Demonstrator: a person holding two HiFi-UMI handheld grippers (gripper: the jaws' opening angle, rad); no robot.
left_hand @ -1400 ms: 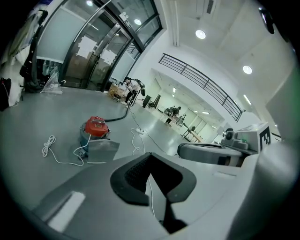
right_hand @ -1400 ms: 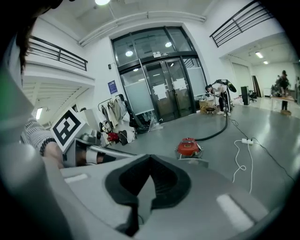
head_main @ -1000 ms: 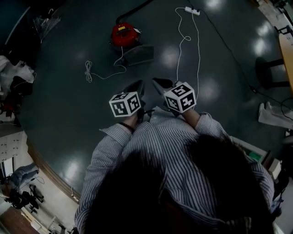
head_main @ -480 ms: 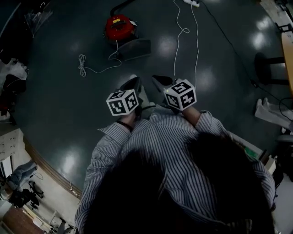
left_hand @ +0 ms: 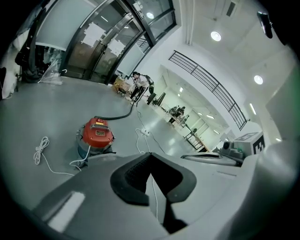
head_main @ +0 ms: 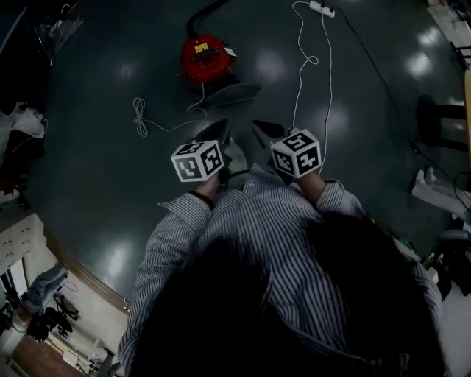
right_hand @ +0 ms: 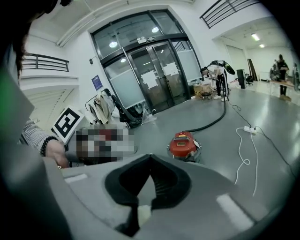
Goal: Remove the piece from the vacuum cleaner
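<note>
the dark glossy floor [head_main: 96, 184] carries everything, so the work sits low and ahead. the red canister vacuum cleaner [head_main: 205, 57] stands there, well apart from the person, its black hose [head_main: 210, 11] leading away and a flat grey piece [head_main: 234, 93] at its near side. the left gripper [head_main: 218, 131] and right gripper [head_main: 261, 132] point toward it, fingers pressed together on nothing, probably just carried for the approach.

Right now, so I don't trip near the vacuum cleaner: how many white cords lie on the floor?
2. One cord runs from the vacuum cleaner to a coil left of it; the second cord trails from the power strip toward the person. Others may be hidden behind the person.
</note>
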